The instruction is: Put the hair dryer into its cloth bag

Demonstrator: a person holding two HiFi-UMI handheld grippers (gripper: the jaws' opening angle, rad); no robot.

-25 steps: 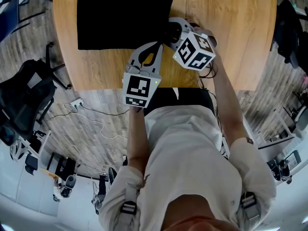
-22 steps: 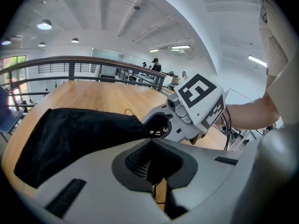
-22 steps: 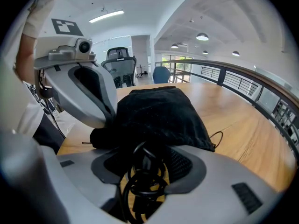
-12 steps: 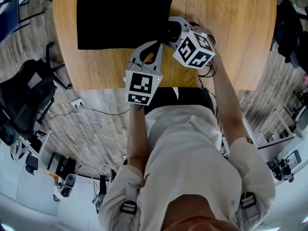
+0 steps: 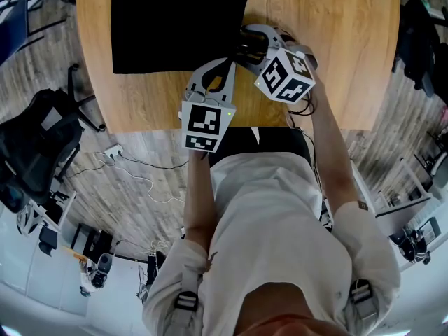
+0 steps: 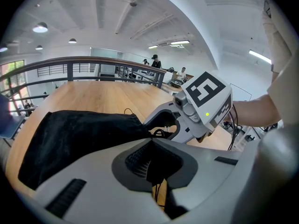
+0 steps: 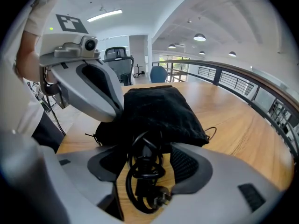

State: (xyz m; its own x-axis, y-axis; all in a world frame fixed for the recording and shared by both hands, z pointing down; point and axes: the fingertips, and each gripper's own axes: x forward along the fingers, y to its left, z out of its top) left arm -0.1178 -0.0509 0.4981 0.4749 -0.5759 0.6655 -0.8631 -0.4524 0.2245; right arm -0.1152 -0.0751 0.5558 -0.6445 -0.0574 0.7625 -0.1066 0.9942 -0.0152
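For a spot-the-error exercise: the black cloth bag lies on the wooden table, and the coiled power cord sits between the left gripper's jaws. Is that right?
Wrong gripper. The coiled power cord sits between the right gripper's jaws, which are opening, as the right gripper view shows. The black cloth bag does lie on the wooden table.

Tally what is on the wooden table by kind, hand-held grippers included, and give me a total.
cloth bag: 1
power cord: 1
hand-held gripper: 2 (left hand-held gripper; right hand-held gripper, its jaws opening with the power cord between them)
Total: 4
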